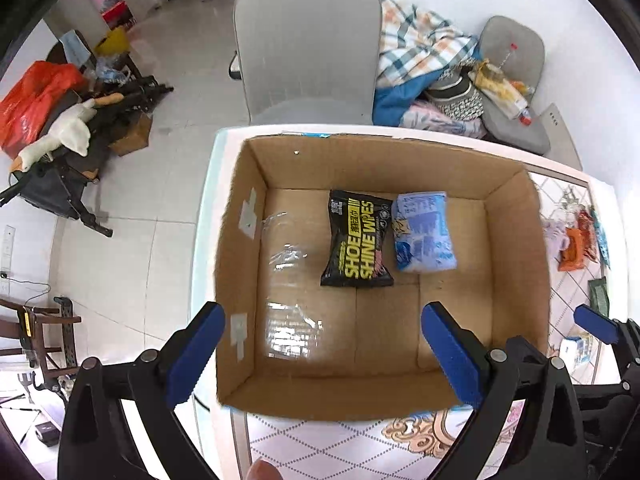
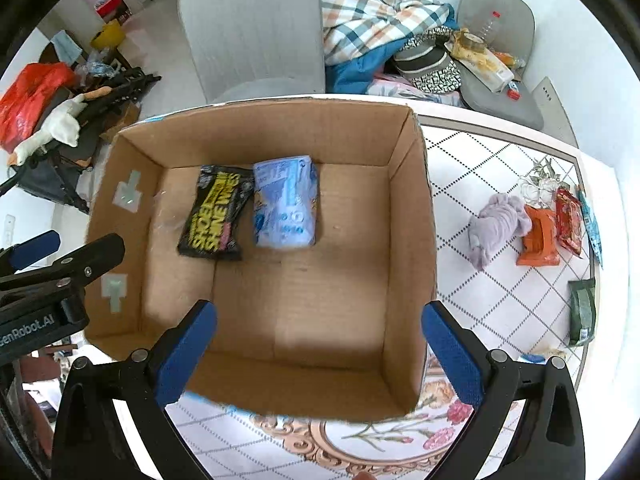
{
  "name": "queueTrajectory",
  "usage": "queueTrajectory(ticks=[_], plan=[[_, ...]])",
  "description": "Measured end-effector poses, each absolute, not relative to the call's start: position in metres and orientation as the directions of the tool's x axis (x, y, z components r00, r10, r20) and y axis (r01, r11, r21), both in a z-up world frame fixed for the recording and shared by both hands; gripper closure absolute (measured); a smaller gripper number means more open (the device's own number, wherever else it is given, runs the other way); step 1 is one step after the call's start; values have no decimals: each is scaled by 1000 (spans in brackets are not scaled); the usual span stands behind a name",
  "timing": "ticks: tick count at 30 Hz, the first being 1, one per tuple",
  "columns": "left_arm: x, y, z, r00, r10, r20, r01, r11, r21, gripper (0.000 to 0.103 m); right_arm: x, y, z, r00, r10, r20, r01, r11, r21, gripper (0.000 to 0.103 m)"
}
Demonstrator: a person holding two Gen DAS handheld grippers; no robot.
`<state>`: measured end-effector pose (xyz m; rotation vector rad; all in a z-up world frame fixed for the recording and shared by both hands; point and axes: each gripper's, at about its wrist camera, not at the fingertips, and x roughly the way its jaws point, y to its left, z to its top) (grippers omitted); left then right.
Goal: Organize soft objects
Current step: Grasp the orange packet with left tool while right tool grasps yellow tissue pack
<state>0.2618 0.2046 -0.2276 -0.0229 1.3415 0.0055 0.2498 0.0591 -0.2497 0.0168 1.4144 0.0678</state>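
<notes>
An open cardboard box (image 1: pixel 240 264) (image 2: pixel 416 240) stands on the table. Inside lie a black shoe shine wipes pack (image 1: pixel 358 240) (image 2: pixel 216 212) and a light blue soft pack (image 1: pixel 424 232) (image 2: pixel 286 202), side by side near the far wall. My left gripper (image 1: pixel 324 354) is open and empty above the box's near edge. My right gripper (image 2: pixel 320 354) is open and empty, also above the near edge. On the table to the right lie a lilac cloth (image 2: pixel 498 224), an orange pack (image 2: pixel 538 236), a red pack (image 2: pixel 568 220) and a green pack (image 2: pixel 582 310).
A grey chair (image 1: pixel 308 48) stands behind the table. A pile of plaid bedding and clothes (image 2: pixel 380 20) lies behind on the right. Floor clutter with a red bag (image 1: pixel 36 100) and a toy goose (image 1: pixel 60 136) lies on the left. The table has a patterned cloth (image 2: pixel 500 280).
</notes>
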Motion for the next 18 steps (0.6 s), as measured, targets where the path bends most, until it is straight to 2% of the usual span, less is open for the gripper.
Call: queueTrajectory(ticks=[12,15,18], plan=[[205,174,-174,312,19,-950,14,1000,25,2,188,38,-201,211,175,-962,-45,985,169,0],[200,141,-167,338,43,-940,61,996,68,2,173,2,-195,218,199,-955,22,978,209,0],[200,104,-165,350,51,-935,114,989,97,2,154,-57,-197,224,199,-954,170,956,240,0]])
